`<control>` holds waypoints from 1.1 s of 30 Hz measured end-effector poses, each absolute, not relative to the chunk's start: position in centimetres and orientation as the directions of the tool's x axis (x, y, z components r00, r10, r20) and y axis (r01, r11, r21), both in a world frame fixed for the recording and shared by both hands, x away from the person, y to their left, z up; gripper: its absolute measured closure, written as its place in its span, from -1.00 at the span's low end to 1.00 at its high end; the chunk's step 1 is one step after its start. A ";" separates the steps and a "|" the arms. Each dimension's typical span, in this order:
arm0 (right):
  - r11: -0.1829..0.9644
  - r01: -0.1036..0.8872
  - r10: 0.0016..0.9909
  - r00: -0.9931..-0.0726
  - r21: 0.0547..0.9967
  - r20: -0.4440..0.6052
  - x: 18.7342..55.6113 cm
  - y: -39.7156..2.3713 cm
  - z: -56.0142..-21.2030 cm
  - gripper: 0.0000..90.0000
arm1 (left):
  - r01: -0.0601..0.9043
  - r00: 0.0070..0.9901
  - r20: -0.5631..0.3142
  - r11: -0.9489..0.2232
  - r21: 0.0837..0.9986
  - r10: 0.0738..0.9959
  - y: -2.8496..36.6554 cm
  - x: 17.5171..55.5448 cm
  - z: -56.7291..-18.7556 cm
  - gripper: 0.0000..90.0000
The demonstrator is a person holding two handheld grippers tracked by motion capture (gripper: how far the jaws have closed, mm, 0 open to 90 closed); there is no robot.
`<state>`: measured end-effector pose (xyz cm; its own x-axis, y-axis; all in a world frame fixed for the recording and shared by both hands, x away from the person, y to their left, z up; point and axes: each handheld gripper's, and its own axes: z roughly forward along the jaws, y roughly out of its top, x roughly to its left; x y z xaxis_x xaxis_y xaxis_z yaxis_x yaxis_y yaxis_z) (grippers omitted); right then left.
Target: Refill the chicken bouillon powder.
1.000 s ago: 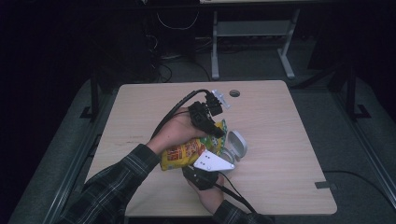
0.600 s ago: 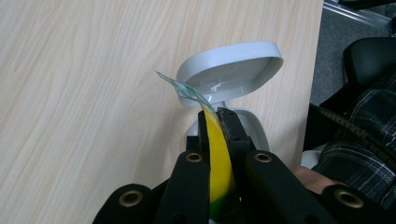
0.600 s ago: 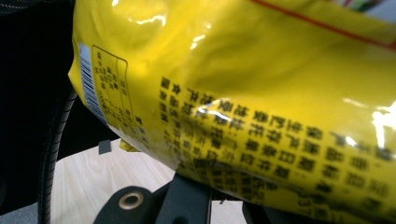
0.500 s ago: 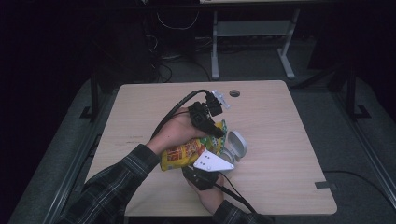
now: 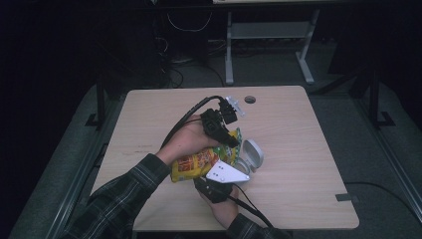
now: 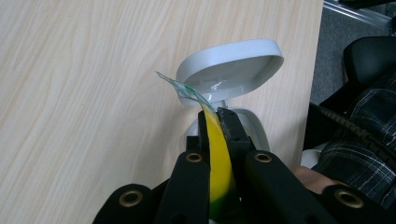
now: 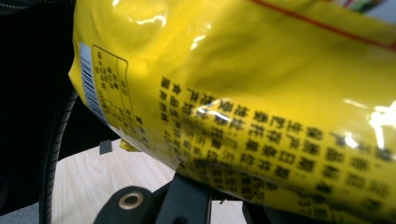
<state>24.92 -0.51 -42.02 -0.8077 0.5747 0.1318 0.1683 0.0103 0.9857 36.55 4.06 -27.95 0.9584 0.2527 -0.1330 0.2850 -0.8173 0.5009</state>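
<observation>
Counter: pale wood, dark room behind.
Left tongs: clamped on yellow snack bag edge.
Right tongs: clamped on bag's lower part.
Tip: pull apart steadily above open white container.

Yellow snack bag between black fingers

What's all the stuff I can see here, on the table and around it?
Glossy yellow snack bag: one, yellow with red print, held above the table's middle.
White plastic flip-lid container: one, white, lid open, beside the bag's right end.
Light wooden table: one, pale wood.
Grey metal frame: one, on the floor beyond the table.
Left gripper: one, black, shut on the bag's top edge.
Right gripper: one, black, at the bag's lower side, bag against its jaws.
Plaid sleeve: dark, bottom left.
</observation>
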 end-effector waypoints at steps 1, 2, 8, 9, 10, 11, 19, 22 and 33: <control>0.010 0.167 0.575 -0.808 0.986 0.131 24.9 -0.5 -42.0 1.00 | 0.285 0.958 -0.133 -0.817 0.501 0.253 4.0 36.5 -27.9 1.00; 0.010 0.168 0.575 -0.808 0.986 0.132 24.9 -0.5 -42.0 1.00 | 0.285 0.958 -0.133 -0.817 0.500 0.253 4.0 36.6 -27.9 1.00; 0.009 0.170 0.574 -0.808 0.985 0.134 24.9 -0.5 -42.0 1.00 | 0.283 0.959 -0.132 -0.820 0.498 0.251 4.0 36.6 -28.0 1.00; 0.008 0.170 0.574 -0.808 0.985 0.135 24.9 -0.5 -42.0 1.00 | 0.282 0.959 -0.132 -0.820 0.497 0.250 4.0 36.6 -28.0 1.00; 0.008 0.173 0.573 -0.808 0.985 0.137 24.9 -0.5 -42.0 1.00 | 0.282 0.959 -0.132 -0.821 0.497 0.250 4.0 36.6 -28.0 1.00; 0.008 0.173 0.573 -0.808 0.985 0.137 24.9 -0.5 -42.0 1.00 | 0.283 0.959 -0.133 -0.821 0.497 0.250 4.0 36.6 -28.0 1.00; 0.008 0.173 0.573 -0.808 0.985 0.138 24.9 -0.5 -42.0 1.00 | 0.283 0.959 -0.133 -0.820 0.497 0.251 4.0 36.6 -28.0 1.00; 0.008 0.173 0.573 -0.808 0.985 0.137 24.9 -0.5 -42.0 1.00 | 0.282 0.959 -0.132 -0.822 0.495 0.249 4.0 36.6 -28.0 1.00; 0.008 0.171 0.573 -0.808 0.985 0.136 24.9 -0.5 -42.0 1.00 | 0.281 0.959 -0.130 -0.821 0.496 0.250 4.0 36.5 -27.9 1.00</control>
<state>24.90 -0.52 -41.99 -0.8081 0.5731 0.1360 0.1715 0.0081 0.9852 36.54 3.97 -27.93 0.9594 0.2503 -0.1297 0.2814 -0.8214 0.4962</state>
